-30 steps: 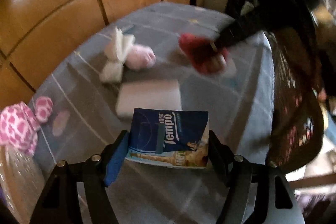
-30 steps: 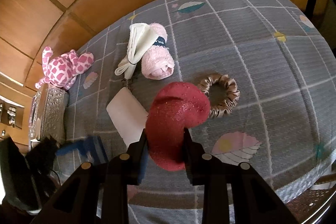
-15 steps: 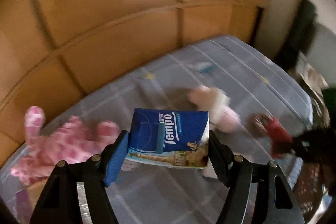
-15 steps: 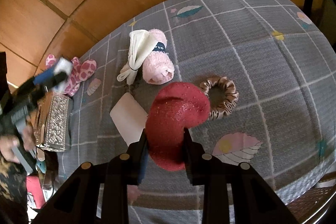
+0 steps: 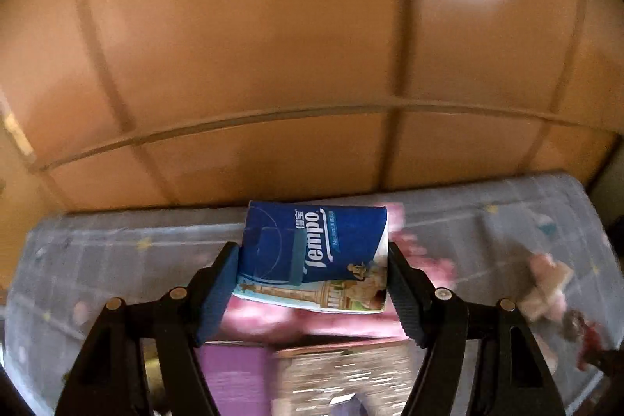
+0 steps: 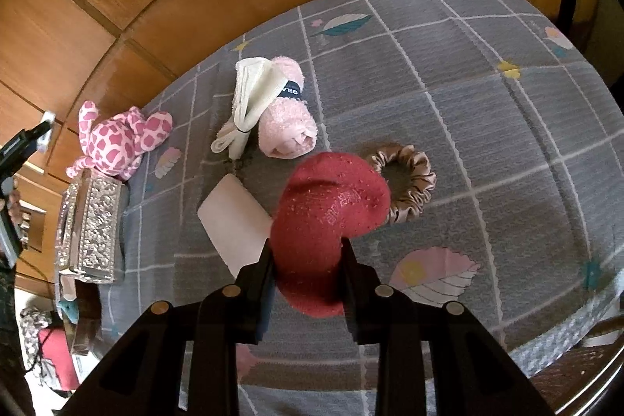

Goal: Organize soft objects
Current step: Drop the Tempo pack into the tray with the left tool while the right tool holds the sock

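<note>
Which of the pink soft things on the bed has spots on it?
The pink spotted plush toy, lying next to the silver box. The rolled pink towel is plain pale pink, with no spots.

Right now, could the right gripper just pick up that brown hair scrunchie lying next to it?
Probably not yet. The right gripper is shut on the red sock, so its jaws are full. The brown scrunchie lies uncovered on the grey bedspread, partly tucked behind the sock, so the sock would have to go first.
</note>
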Demonstrator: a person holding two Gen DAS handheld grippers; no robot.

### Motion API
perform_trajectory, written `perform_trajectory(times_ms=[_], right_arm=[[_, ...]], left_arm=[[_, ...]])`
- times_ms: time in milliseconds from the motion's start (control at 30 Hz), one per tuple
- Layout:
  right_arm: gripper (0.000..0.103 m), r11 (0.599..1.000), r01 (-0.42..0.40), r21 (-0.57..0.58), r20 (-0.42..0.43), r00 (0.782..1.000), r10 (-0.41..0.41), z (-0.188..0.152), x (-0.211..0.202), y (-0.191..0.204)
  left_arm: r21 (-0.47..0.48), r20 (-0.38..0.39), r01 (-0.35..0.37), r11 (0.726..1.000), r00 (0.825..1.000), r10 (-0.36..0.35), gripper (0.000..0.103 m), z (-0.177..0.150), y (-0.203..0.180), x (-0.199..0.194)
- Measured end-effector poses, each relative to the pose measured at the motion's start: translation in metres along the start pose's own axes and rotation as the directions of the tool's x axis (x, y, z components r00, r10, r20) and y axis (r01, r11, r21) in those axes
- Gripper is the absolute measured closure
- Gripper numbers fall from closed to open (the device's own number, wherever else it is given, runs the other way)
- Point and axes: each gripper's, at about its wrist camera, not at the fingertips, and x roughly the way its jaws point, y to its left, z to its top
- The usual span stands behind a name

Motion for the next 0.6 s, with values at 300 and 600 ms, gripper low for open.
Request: perform_trajectory(times_ms=[300,600], right_arm=[[0.074,0.997,0.061,-0.041,-0.006,0.998,-0.061,-0.001,0.002,0.006],[0.074,0.986,0.152,-0.072,-0.013,0.988,-0.154,-0.001,0.006,0.011]], left_arm=[[-0.177,-0.024,-0.141,0.974,0.99,0.139,0.031,-0.064,0.139,-0.028],[-0.342,-0.026,-0.176,0.923,0.984,0.178,0.031,-0.174,0.221,-0.081]])
